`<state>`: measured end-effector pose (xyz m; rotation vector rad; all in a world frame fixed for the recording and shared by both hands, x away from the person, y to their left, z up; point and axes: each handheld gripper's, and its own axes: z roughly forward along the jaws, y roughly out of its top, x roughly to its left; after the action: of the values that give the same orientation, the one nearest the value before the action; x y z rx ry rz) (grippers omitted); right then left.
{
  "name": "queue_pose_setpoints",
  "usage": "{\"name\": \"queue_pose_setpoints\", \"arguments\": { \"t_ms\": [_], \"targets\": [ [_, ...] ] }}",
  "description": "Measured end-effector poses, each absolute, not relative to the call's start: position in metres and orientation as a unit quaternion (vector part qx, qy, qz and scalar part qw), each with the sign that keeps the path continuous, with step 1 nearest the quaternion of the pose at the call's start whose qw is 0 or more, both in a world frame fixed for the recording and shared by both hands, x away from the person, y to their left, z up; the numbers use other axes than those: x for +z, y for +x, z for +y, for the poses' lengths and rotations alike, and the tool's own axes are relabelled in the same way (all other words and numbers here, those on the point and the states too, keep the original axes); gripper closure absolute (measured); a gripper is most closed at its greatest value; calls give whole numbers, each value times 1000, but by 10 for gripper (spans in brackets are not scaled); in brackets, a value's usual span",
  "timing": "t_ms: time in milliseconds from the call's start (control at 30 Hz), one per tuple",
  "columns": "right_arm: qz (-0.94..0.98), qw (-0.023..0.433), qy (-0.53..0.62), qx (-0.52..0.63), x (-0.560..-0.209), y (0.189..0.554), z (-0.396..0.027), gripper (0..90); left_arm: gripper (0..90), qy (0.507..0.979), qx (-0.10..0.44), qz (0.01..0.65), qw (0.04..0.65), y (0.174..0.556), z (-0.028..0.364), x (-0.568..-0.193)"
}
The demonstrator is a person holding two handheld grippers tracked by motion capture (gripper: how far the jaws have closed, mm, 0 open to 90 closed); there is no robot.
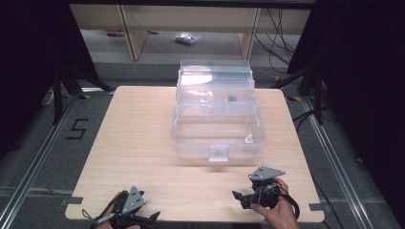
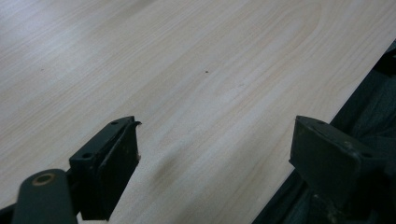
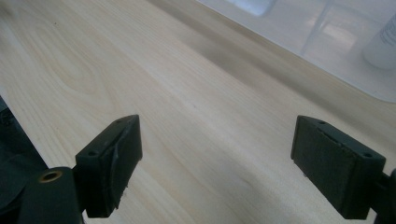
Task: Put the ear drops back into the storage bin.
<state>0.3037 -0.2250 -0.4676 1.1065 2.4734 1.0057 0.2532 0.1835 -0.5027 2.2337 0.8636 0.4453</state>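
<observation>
A clear plastic box [image 1: 217, 125] with its lid raised stands at the middle-back of the pale wooden table [image 1: 143, 143]. A small white bottle [image 1: 248, 139] sits inside it near the front right corner, and a dark item [image 1: 232, 98] shows farther back. My left gripper [image 1: 143, 220] rests at the table's front left edge, open, with bare wood between its jaws [image 2: 215, 149]. My right gripper [image 1: 241, 196] is held at the front right, open and pointing left; the box's wall [image 3: 327, 51] and the bottle [image 3: 383, 42] lie ahead of it.
A latch tab [image 1: 218, 152] sticks out from the box's front wall. Dark floor with rails surrounds the table, marked with a "5" [image 1: 76, 129] at the left. Shelving legs and a small bag [image 1: 187, 38] lie beyond the far edge.
</observation>
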Motion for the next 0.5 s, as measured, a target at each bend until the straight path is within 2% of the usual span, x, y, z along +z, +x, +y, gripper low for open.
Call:
{"name": "queue_pose_setpoints", "arguments": {
  "t_ms": [233, 267, 300, 500],
  "targets": [
    [844, 112, 396, 345, -473, 298, -227, 171, 148, 862, 168, 333, 344, 254, 184, -503],
    [848, 123, 379, 349, -475, 299, -228, 168, 149, 862, 168, 333, 344, 254, 184, -503],
    [845, 113, 391, 347, -474, 296, -228, 167, 148, 862, 168, 333, 344, 254, 184, -503],
    [848, 124, 373, 356, -478, 290, -229, 166, 149, 862, 168, 332, 344, 254, 184, -503]
  ]
}}
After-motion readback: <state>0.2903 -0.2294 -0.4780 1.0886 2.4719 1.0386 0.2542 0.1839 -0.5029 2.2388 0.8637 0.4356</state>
